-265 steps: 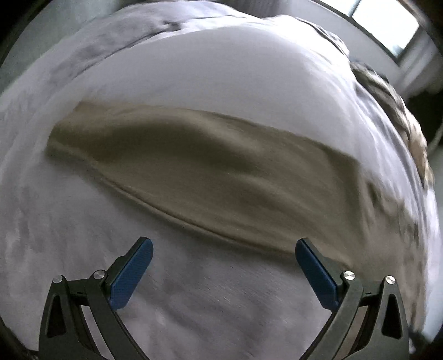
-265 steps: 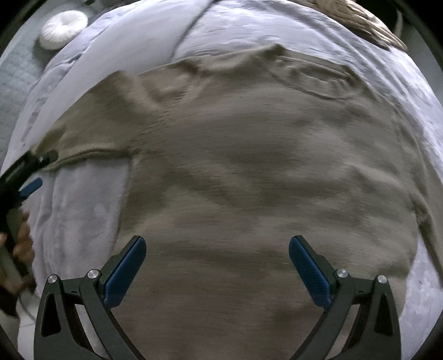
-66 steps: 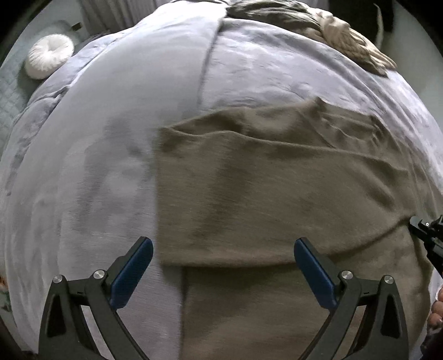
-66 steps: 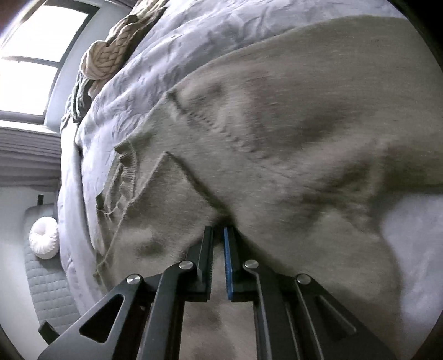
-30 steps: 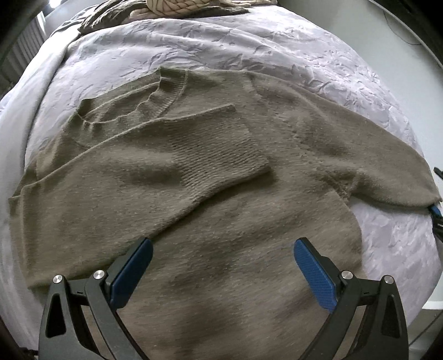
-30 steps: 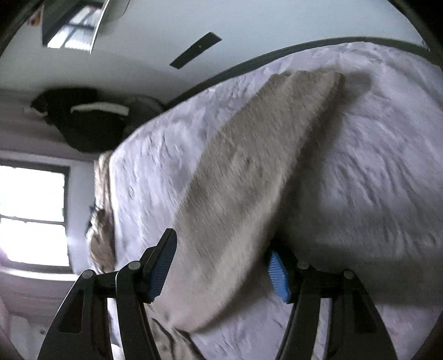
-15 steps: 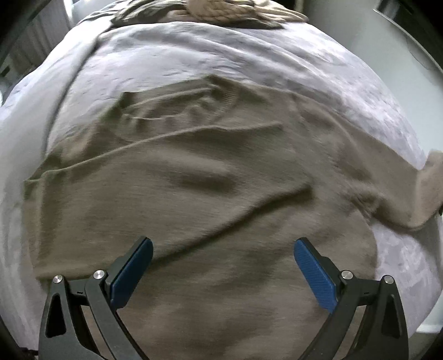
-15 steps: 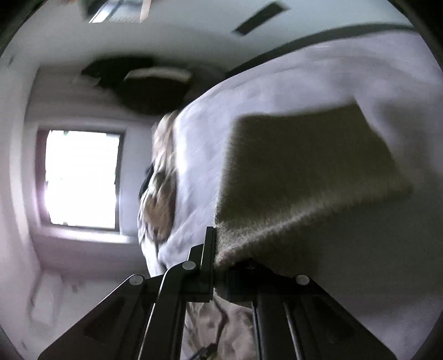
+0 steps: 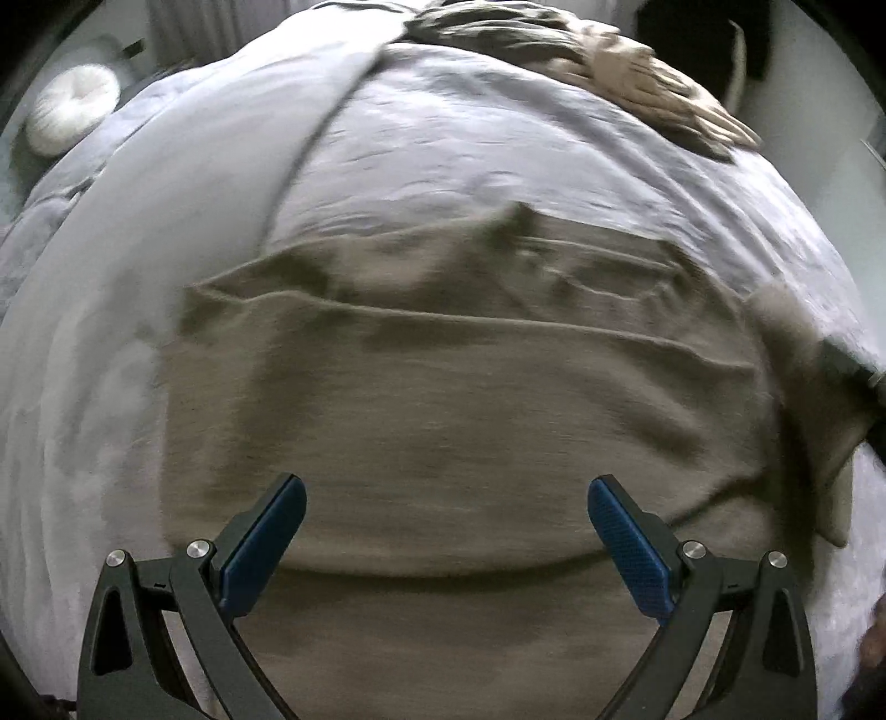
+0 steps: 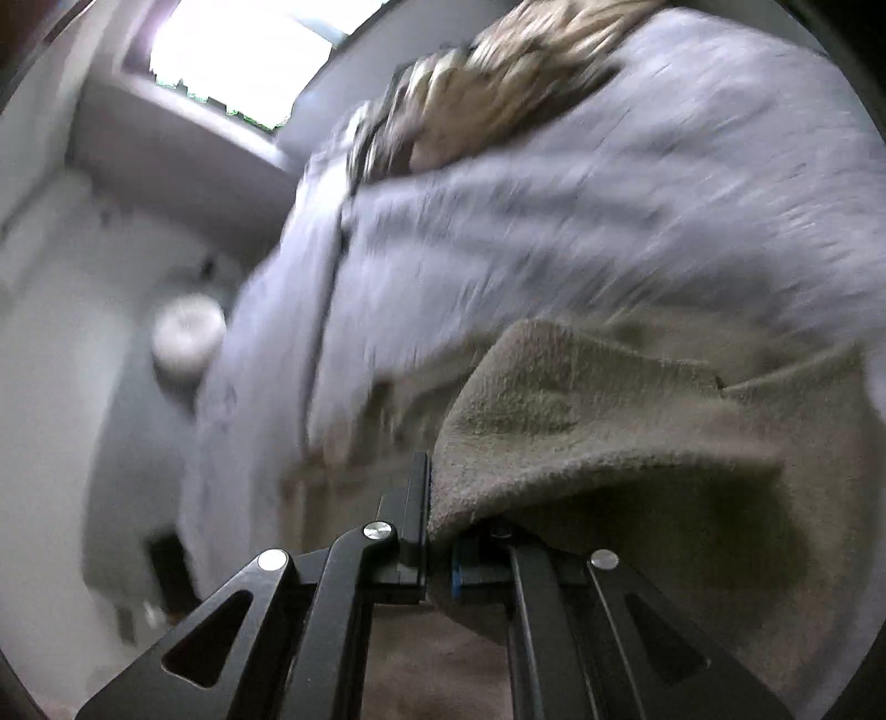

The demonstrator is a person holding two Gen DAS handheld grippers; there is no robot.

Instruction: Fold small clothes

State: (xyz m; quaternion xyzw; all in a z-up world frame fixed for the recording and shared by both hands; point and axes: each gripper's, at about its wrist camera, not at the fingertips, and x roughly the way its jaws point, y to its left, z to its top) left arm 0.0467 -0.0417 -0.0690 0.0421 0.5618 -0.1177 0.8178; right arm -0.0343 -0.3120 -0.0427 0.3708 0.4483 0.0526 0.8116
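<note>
An olive-brown knit sweater [image 9: 454, 399] lies spread on a grey bedspread [image 9: 476, 133], one sleeve folded across its chest. My left gripper [image 9: 440, 531] is open and empty, held just above the sweater's lower body. My right gripper [image 10: 440, 540] is shut on the other sleeve [image 10: 598, 421] and holds it lifted over the sweater. That raised sleeve [image 9: 803, 387] and the dark right gripper [image 9: 853, 365] show at the right edge of the left wrist view.
A pile of beige and dark knitted clothes [image 9: 598, 61] lies at the far end of the bed, also in the right wrist view [image 10: 498, 77]. A round white cushion [image 9: 72, 111] sits on the floor at far left. A bright window [image 10: 249, 50] is behind.
My right gripper, shut on the sleeve, has carried it up and inward over the sweater body. My left gripper has swung left, staying open above the sweater.
</note>
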